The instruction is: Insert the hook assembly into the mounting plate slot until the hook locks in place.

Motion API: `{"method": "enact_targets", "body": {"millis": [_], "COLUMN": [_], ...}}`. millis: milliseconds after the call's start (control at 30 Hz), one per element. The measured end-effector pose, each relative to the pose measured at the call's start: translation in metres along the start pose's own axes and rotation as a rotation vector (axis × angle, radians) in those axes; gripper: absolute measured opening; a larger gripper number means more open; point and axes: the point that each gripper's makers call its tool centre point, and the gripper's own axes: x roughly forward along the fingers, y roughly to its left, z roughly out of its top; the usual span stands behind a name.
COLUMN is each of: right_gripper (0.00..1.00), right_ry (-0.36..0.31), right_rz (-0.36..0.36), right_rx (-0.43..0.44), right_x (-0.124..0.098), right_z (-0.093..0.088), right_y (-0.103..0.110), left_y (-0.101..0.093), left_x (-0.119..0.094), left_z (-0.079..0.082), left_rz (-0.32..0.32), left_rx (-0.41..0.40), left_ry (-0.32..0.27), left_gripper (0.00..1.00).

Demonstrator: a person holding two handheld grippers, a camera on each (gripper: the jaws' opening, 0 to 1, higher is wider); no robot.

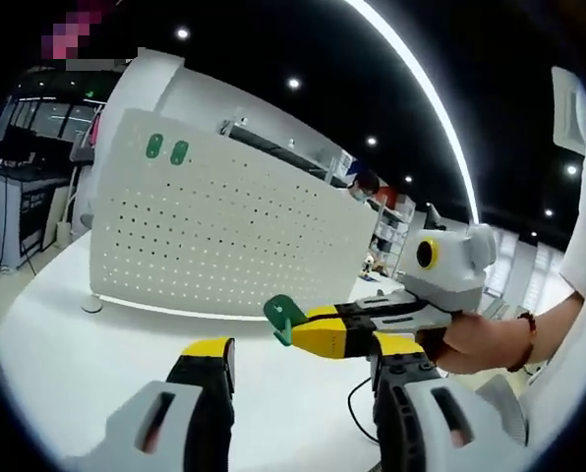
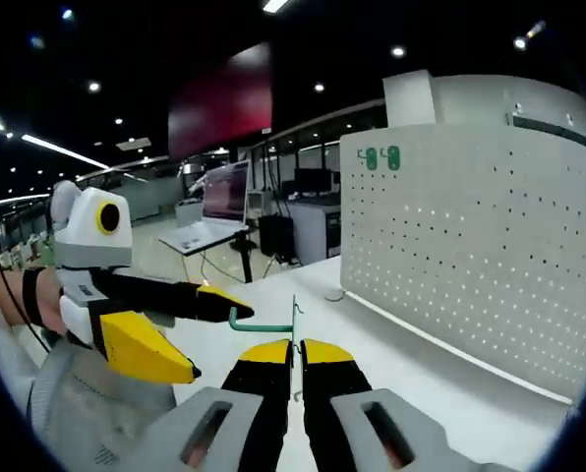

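In the left gripper view, our left gripper (image 1: 298,379) rose from six o'clock with its yellow-tipped jaws spread wide and nothing between them. Beyond it stood a white pegboard mounting plate (image 1: 224,231), upright on the white counter (image 1: 77,364), reaching from nine o'clock toward the centre. Two green hooks (image 1: 166,149) were already fixed near its upper corner at about eleven o'clock. Coming in from three o'clock, our right gripper (image 1: 308,329) held a green hook (image 1: 283,317) at its tip, near the plate but apart from it.

In the right gripper view, the right gripper (image 2: 296,359) sat at six o'clock with its jaws pressed narrowly together on the green hook (image 2: 268,324), whose arm pointed toward nine o'clock. The left gripper (image 2: 209,329) reached in from nine o'clock, jaws parted. The mounting plate (image 2: 490,246) stood at three o'clock, the two green hooks (image 2: 382,157) at one o'clock.
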Motion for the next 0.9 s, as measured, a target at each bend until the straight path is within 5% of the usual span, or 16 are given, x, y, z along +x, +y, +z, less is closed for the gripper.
{"method": "enact_targets", "body": {"millis": [467, 900], "right_gripper": [0.02, 0.02], "right_ry": [-0.052, -0.093], "right_rz": [0.011, 0.026], "right_rx": [0.031, 0.063], "right_x": [-0.003, -0.005], "right_z": [0.006, 0.011], "right_y": [0.007, 0.015], "left_y": [-0.002, -0.003], "left_x": [-0.002, -0.003], "left_z": [0.002, 0.003], "left_rz": [-0.010, -0.013], "left_rx": [-0.096, -0.191], "left_ry": [-0.014, -0.026], "left_gripper": [0.28, 0.15]}}
